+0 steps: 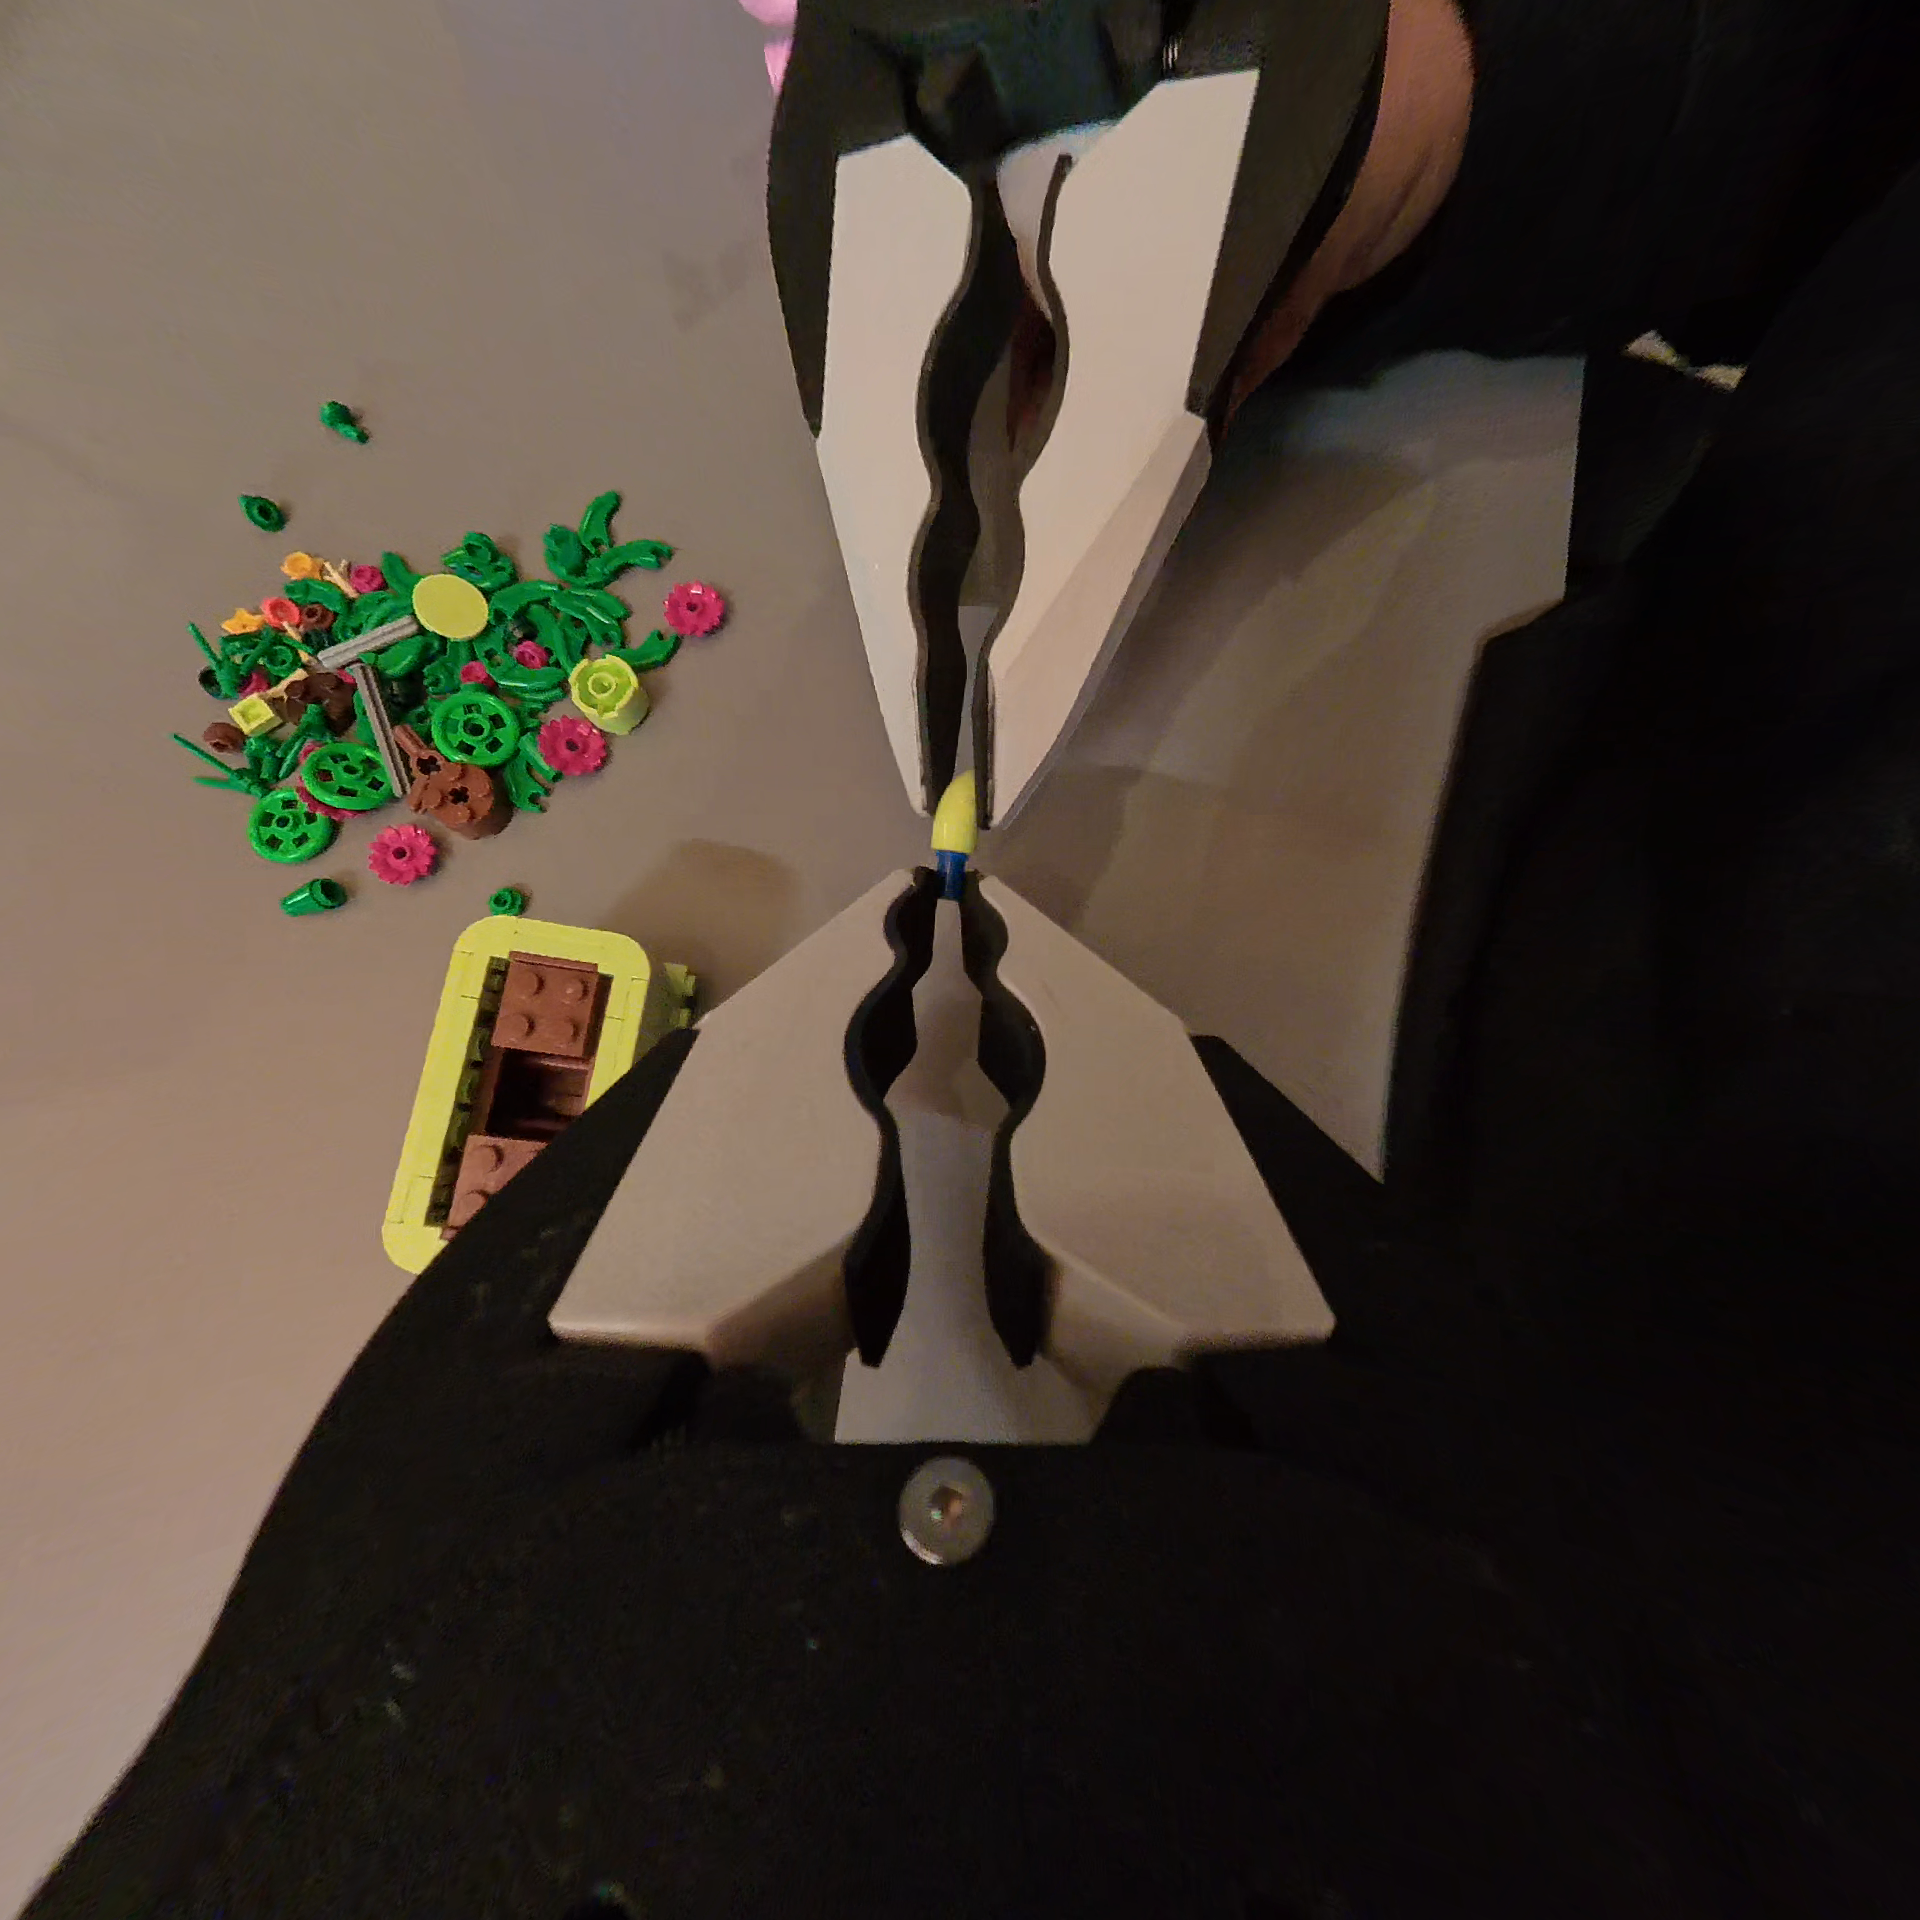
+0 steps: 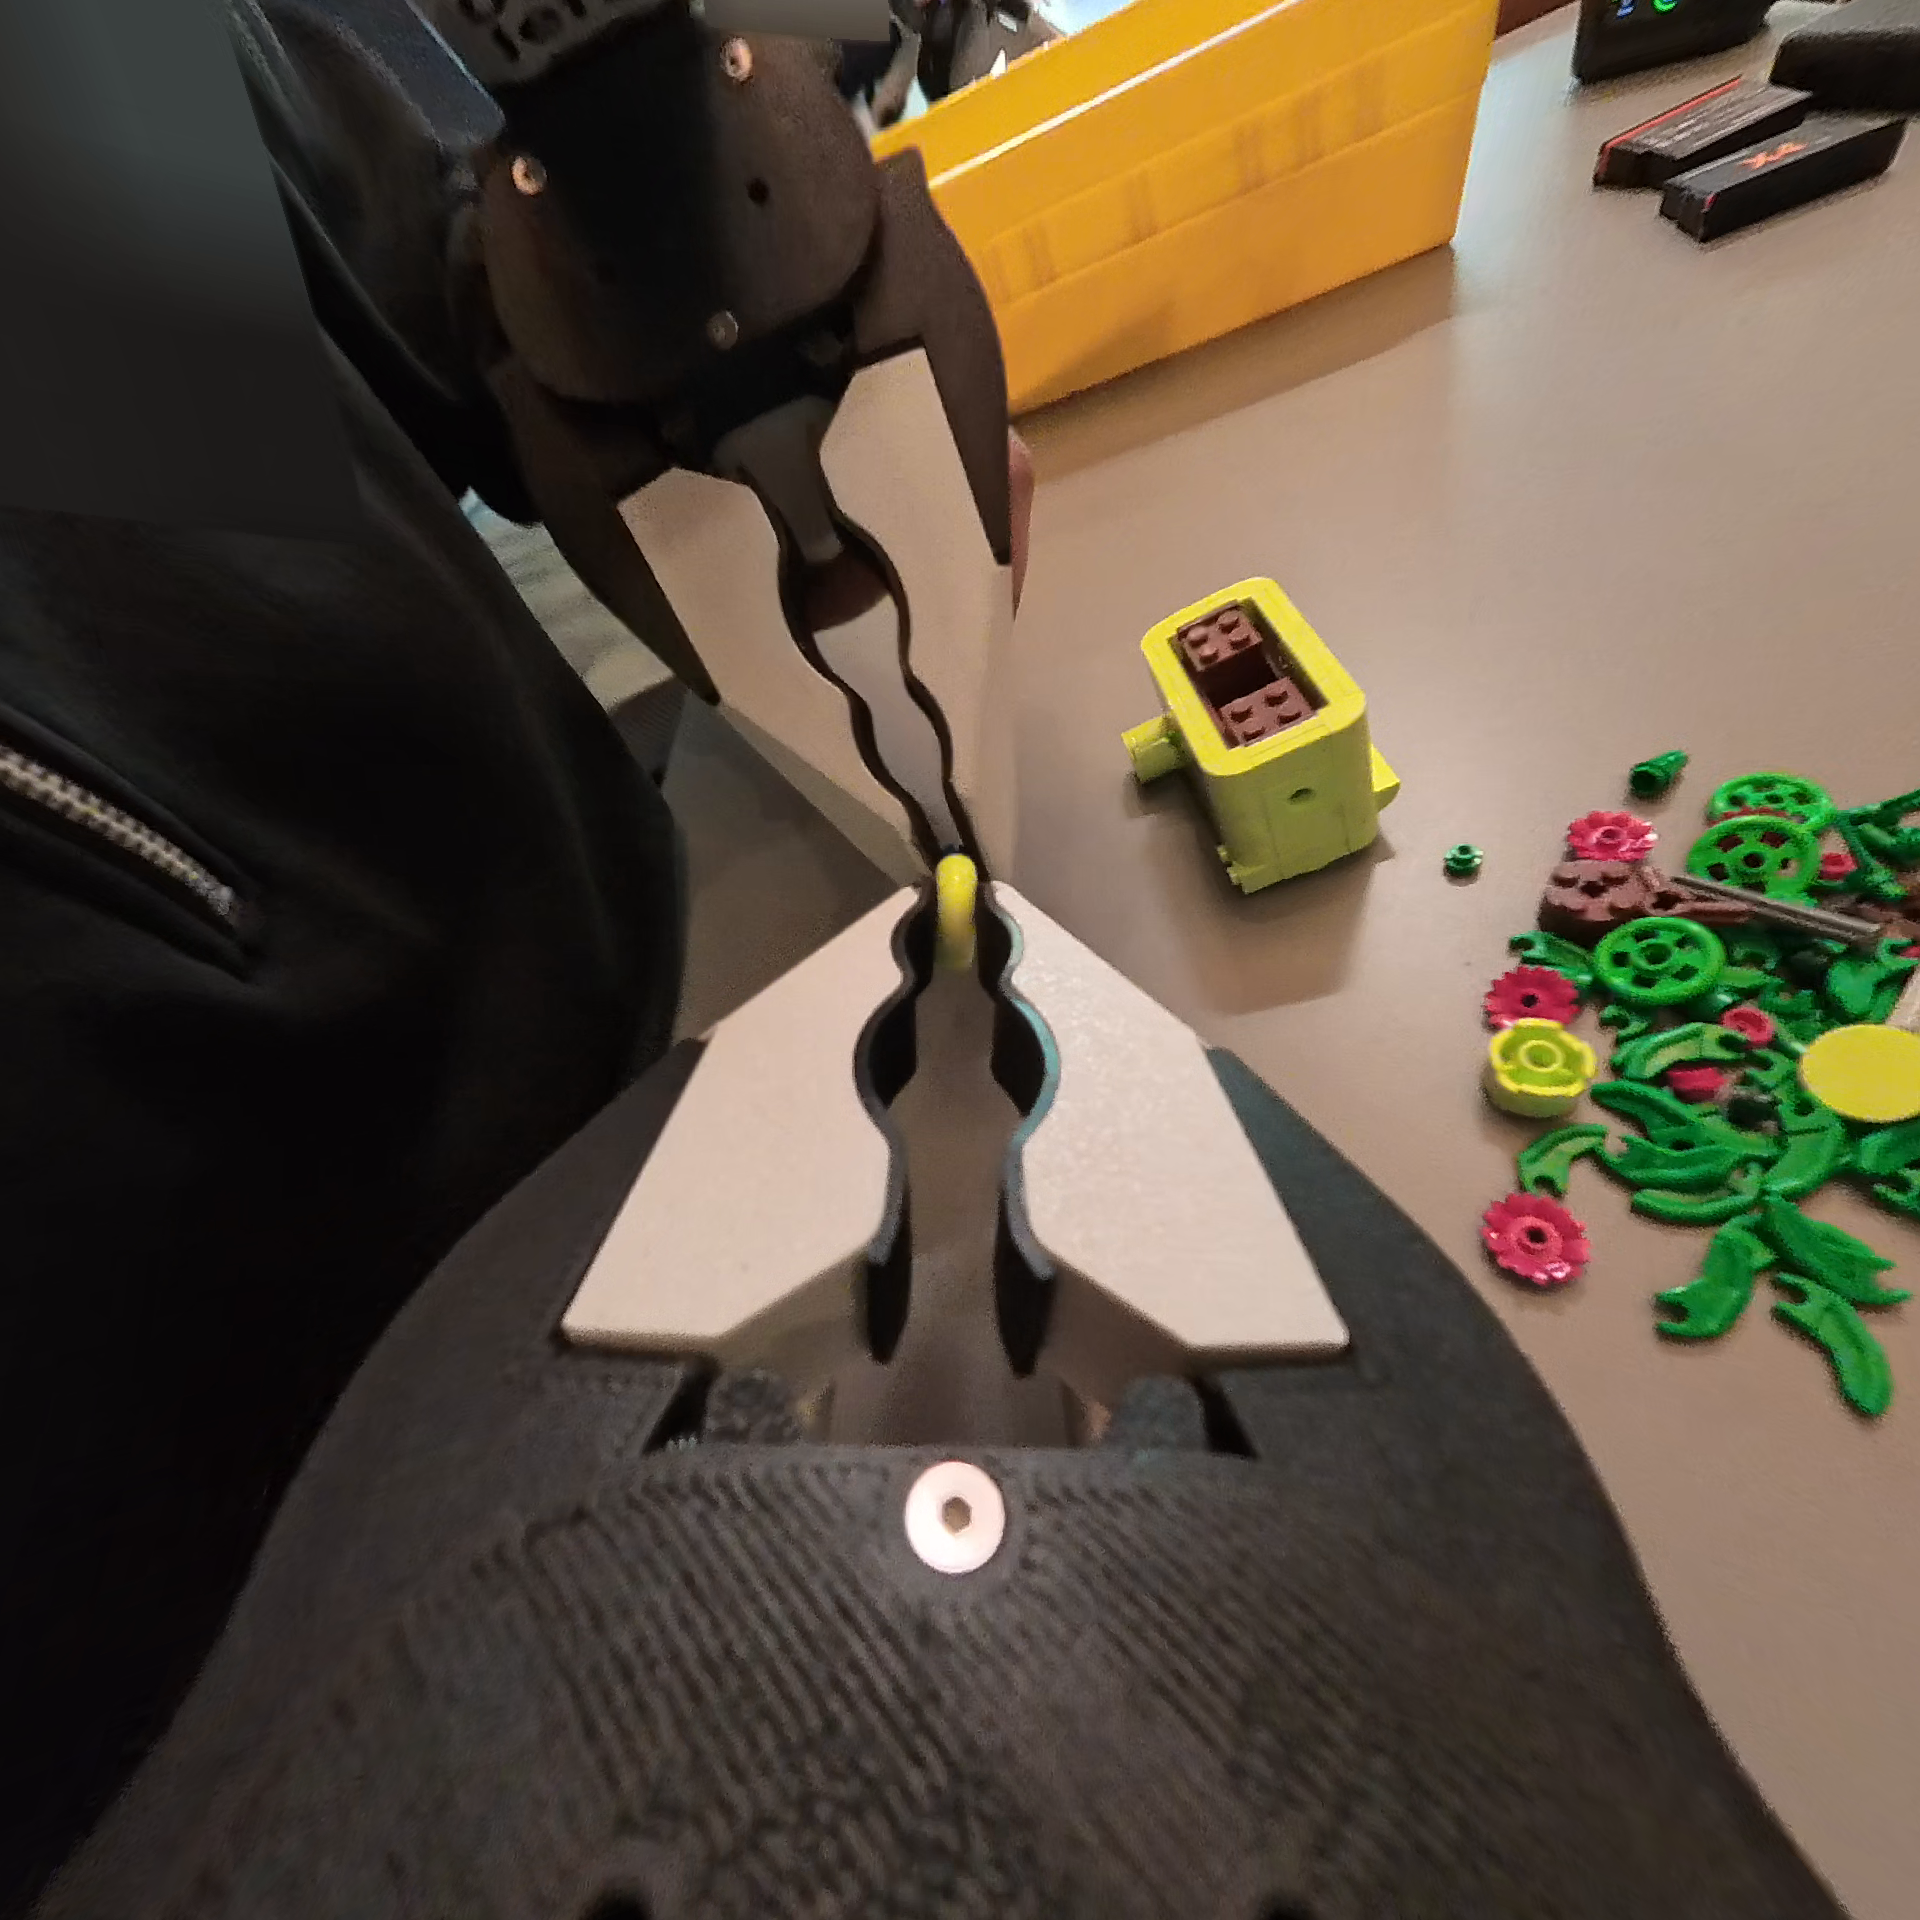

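Observation:
My left gripper (image 1: pixel 943 885) and my right gripper (image 2: pixel 954 920) meet tip to tip above the grey table (image 1: pixel 260 1507). The left gripper is shut on a small blue pin (image 1: pixel 950 869). The right gripper, which enters the left wrist view from above (image 1: pixel 954 802), is shut on a small yellow rounded piece (image 1: pixel 955 817) that also shows in the right wrist view (image 2: pixel 954 902). The yellow piece sits on the end of the blue pin. In the right wrist view the left gripper (image 2: pixel 949 850) comes down from above.
A lime-green brick box (image 1: pixel 436 1091) (image 2: pixel 1262 790) with brown bricks inside stands on the table. Beside it lies a pile of green leaves, green wheels and pink flowers (image 1: pixel 436 686) (image 2: pixel 1745 1039). A yellow bin (image 2: pixel 1195 197) and black boxes (image 2: pixel 1756 145) stand farther back. A person's dark jacket (image 2: pixel 260 831) is at the left. Both grippers' tips are close together, under 4 cm apart.

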Tool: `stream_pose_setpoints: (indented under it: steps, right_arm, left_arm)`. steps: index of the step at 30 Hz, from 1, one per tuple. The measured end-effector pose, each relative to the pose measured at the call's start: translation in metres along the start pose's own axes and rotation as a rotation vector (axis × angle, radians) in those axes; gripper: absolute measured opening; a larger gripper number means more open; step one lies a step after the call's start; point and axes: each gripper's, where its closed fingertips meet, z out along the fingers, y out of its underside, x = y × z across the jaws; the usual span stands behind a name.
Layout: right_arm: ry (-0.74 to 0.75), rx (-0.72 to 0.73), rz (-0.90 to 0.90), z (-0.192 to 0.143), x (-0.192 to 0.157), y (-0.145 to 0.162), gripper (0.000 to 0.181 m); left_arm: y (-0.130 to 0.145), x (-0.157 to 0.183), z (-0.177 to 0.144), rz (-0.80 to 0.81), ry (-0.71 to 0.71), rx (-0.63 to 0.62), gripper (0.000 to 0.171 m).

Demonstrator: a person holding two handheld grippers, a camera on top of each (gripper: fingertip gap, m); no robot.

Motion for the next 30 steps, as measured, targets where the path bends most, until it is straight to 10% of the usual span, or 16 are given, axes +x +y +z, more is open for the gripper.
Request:
stream_pose_setpoints:
  steps: [15,30]
  right_arm:
    - [0.041,-0.015,-0.104,0.003,-0.007,-0.002,0.008]
    - [-0.190,0.057,0.026,-0.002,-0.028,-0.007,0.006]
  left_arm:
    - [-0.005,0.003,0.001,0.075,-0.041,-0.019,0.000]
    - [-0.013,0.032,-0.013,-0.284,0.317,0.058,0.001]
